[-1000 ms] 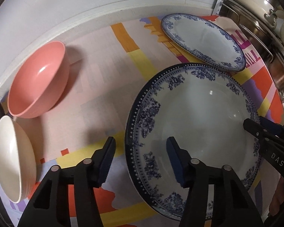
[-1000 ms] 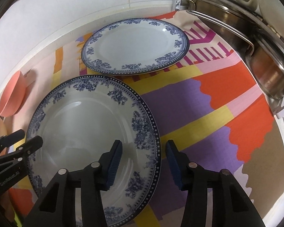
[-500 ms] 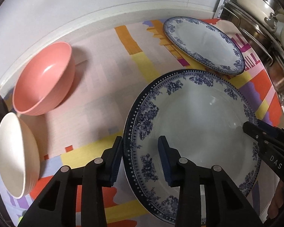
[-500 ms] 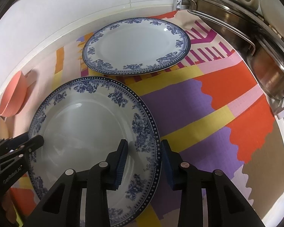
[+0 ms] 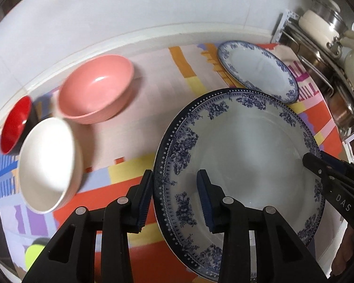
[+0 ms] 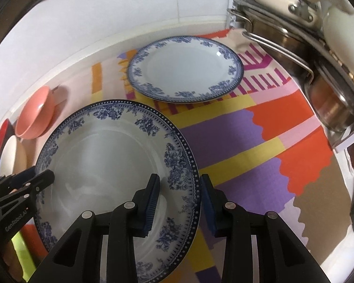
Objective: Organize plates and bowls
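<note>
A large blue-and-white floral plate (image 5: pixel 247 146) (image 6: pixel 106 155) is held between my two grippers, lifted off the colourful cloth. My left gripper (image 5: pixel 174 195) is shut on its left rim. My right gripper (image 6: pixel 179 202) is shut on its right rim. A smaller blue-and-white plate (image 5: pixel 257 70) (image 6: pixel 186 68) lies on the cloth behind. A pink bowl (image 5: pixel 96 89) (image 6: pixel 35 115), a white bowl (image 5: pixel 47 165) (image 6: pixel 9 158) and a red bowl (image 5: pixel 14 127) (image 6: pixel 1 134) stand at the left.
A metal rack with steel pots and lids (image 5: pixel 330 70) (image 6: pixel 318 59) stands at the right. A white wall ledge (image 5: pixel 129 40) runs along the back. A yellow-green object (image 5: pixel 34 254) shows at the lower left.
Both grippers closed onto the large plate's rims and lifted it; the view rose and pulled back, bringing the red bowl into sight.
</note>
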The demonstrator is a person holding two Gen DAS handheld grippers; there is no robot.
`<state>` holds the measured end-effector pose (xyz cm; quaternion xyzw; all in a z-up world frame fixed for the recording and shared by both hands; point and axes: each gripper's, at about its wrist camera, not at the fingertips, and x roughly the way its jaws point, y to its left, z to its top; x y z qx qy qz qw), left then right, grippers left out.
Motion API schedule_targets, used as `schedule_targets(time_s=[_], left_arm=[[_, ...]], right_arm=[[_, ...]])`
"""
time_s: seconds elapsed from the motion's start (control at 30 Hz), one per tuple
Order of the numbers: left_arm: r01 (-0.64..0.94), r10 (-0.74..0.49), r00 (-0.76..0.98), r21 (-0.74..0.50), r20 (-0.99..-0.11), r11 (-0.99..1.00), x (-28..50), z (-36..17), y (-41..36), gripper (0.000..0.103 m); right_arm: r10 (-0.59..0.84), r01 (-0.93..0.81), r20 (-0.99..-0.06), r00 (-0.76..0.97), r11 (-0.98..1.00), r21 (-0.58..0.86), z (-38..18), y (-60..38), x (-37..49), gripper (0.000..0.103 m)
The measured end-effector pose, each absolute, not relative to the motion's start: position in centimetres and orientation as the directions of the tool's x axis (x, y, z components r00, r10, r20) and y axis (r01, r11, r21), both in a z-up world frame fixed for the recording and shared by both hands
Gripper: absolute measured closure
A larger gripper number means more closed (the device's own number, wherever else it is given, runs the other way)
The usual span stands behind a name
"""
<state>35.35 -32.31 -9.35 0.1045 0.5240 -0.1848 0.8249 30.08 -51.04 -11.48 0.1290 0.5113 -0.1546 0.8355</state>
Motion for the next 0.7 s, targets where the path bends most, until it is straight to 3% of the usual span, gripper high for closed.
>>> schedule_targets(time_s=[0.7], left_arm=[[0.151, -0.098, 0.493, -0.026, -0.865, 0.988, 29.5, -5.5, -18.9, 0.066]], right_arm=[[-0.027, 0.143, -0.853, 0.521, 0.988, 0.056, -7.1, -39.9, 28.5, 0.067]])
